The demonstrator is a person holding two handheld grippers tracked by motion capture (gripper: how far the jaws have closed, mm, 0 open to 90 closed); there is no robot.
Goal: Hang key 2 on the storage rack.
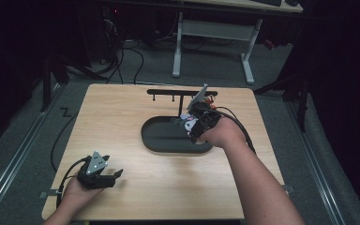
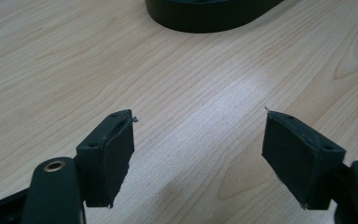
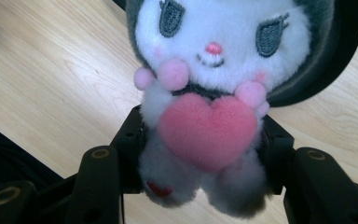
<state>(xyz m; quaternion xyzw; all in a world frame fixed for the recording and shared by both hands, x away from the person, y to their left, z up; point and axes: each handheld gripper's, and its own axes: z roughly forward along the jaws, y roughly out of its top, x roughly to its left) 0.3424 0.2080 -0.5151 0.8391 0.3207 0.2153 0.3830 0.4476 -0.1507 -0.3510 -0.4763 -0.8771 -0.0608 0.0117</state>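
Your right gripper (image 3: 200,154) pinches the plush toy (image 3: 214,93) at its soft, light lower body (squeeze gently); your left gripper (image 2: 198,154) rests wide apart near the table's (image 1: 136,112) front-left corner.

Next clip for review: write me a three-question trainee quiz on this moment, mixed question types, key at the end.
1. True or false: the left gripper holds nothing and its jaws stand apart.
2. What is the right gripper clamped on? A) a cable B) a plush toy hugging a pink heart C) a cup
3. Fill in: the right gripper is held over the black oval ____ on the wooden table.

Key: 1 true; 2 B; 3 tray.
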